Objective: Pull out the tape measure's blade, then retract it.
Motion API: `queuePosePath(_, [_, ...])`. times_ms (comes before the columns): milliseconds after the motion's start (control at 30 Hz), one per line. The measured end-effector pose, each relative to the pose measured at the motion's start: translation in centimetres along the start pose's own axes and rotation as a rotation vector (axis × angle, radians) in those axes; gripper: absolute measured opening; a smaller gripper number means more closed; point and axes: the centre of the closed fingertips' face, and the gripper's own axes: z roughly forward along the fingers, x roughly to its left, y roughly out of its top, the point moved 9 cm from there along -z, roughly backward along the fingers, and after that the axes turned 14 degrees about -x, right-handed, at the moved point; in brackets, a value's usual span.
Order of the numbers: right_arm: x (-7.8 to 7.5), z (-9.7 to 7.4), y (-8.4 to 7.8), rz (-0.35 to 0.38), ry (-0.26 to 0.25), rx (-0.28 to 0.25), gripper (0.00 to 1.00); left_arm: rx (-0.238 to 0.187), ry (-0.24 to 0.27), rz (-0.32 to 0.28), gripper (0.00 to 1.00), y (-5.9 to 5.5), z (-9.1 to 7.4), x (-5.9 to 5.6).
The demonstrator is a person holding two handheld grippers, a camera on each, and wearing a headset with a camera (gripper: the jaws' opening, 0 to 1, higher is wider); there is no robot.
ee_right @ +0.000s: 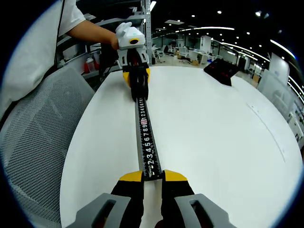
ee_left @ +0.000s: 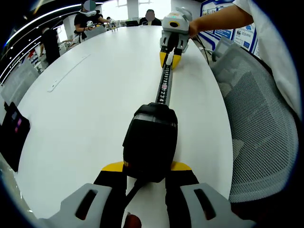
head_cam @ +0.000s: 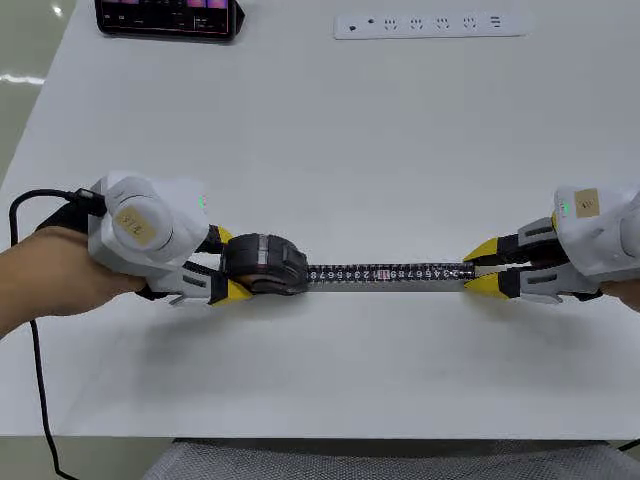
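On the bench (head_cam: 350, 120), the left hand-held gripper (head_cam: 231, 264) clamps the tape measure's case (head_cam: 268, 264) while, well out from that case, the right hand-held gripper (head_cam: 478, 268) pinches the tip of the blade (head_cam: 390, 273); best pull straight and level, with the case held firm.

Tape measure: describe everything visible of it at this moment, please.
The tape measure has a dark, chunky, plastic-looking case, gripped on both sides by the left claw. Its blade is drawn out: dark, with pale numerals and one reddish mark. It runs straight along the white table to the right claw, which pinches its tip. The case appears to sit on the table, and the blade looks taut, with no sag or kink.
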Motion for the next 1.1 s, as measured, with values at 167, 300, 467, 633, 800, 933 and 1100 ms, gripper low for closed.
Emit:
queuePosePath(167, [0.0, -0.6, -0.4, 0.004, -0.005, 0.015, 0.09, 0.0, 0.0, -0.001, 0.26, 0.0, 0.0, 0.0])
queuePosePath(300, [0.0, -1.1, -0.8, 0.004, -0.006, 0.026, 0.09, 0.0, 0.0, -0.001, 0.26, 0.0, 0.0, 0.0])
queuePosePath(467, [-0.2, -1.5, -0.9, 0.0, -0.005, 0.039, 0.09, 0.001, 0.0, -0.001, 0.26, 0.0, 0.0, 0.0])
queuePosePath(633, [-0.3, -1.9, -1.1, -0.005, 0.0, 0.056, 0.09, 0.002, 0.0, 0.0, 0.26, 0.0, 0.1, 0.0])
queuePosePath(800, [-0.4, -2.5, -1.3, -0.006, 0.001, 0.071, 0.09, 0.002, 0.001, 0.0, 0.26, 0.0, 0.1, 0.0])
queuePosePath(933, [-0.5, -3.1, -1.6, -0.001, 0.002, 0.086, 0.09, 0.003, 0.003, 0.0, 0.26, 0.0, 0.1, 0.0])
queuePosePath(1100, [-0.5, -3.8, -1.9, -0.003, 0.003, 0.106, 0.09, 0.002, 0.004, 0.001, 0.26, 0.1, 0.1, -0.1])
